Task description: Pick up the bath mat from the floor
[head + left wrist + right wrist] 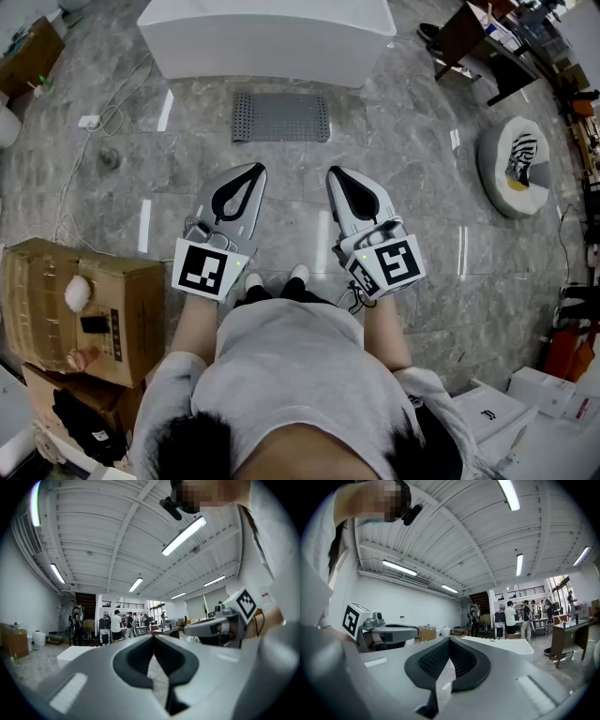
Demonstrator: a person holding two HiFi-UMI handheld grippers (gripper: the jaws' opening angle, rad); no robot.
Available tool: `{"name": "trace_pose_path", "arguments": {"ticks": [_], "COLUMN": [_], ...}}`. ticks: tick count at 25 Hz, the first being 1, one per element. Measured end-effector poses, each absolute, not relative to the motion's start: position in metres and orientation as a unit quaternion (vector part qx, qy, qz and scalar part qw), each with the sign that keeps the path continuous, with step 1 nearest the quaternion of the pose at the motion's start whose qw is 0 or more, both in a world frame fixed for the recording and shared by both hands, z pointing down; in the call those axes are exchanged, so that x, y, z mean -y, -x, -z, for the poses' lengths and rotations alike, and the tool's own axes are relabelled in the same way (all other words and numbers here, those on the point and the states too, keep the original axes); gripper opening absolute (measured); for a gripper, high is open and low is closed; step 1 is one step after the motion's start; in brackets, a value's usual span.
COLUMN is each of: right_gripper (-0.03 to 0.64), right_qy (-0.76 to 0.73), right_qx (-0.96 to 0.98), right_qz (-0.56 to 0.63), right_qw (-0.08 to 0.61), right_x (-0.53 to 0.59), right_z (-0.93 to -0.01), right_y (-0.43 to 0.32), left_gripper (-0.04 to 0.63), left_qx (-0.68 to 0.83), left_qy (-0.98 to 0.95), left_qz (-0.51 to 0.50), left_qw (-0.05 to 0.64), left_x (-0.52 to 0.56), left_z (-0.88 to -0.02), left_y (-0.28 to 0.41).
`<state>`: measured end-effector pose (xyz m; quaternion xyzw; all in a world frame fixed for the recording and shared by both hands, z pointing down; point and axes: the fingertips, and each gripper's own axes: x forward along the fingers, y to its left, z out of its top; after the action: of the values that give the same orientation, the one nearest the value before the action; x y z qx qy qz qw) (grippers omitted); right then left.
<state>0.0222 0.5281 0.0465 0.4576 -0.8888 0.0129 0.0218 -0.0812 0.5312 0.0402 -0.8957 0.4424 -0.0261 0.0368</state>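
Observation:
A grey perforated bath mat [281, 117] lies flat on the marble floor, just in front of a white tub-like block [267, 37]. My left gripper [257, 170] is held level at waist height, well short of the mat, jaws shut with nothing between them. My right gripper [333, 172] is beside it, also shut and holding nothing. In the left gripper view the left gripper [153, 637] points out across the room, with the right gripper's body [220, 623] at its side. In the right gripper view the right gripper [449, 639] likewise points level; the mat is not visible there.
A cardboard box [80, 309] stands at my left, with a white cable [84, 159] trailing across the floor. A round white cushion [516, 164] lies at right, near a dark desk [478, 42]. White boxes [525, 403] sit at lower right. Several people [520, 616] stand far off.

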Motion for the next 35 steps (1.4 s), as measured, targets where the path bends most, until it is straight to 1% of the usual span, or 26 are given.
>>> {"name": "trace_pose_path", "arguments": {"ticks": [17, 26, 35], "right_gripper": [0.002, 0.002, 0.002], "right_qy": [-0.448, -0.451, -0.45], "right_qx": [0.894, 0.892, 0.892], "right_qz": [-0.013, -0.009, -0.03], "right_qw": [0.021, 0.018, 0.001], "right_x": [-0.508, -0.493, -0.48], "right_z": [-0.051, -0.058, -0.065], "right_y": [-0.063, -0.116, -0.146], "left_gripper": [0.0, 0.0, 0.0], "left_qx": [-0.454, -0.479, -0.501], "left_qy": [0.889, 0.876, 0.863], "left_qz": [0.031, 0.03, 0.031], "left_qw": [0.041, 0.052, 0.056], "left_x": [-0.51, -0.498, -0.486], "left_z": [-0.041, -0.042, -0.045], "left_y": [0.041, 0.001, -0.006]}}
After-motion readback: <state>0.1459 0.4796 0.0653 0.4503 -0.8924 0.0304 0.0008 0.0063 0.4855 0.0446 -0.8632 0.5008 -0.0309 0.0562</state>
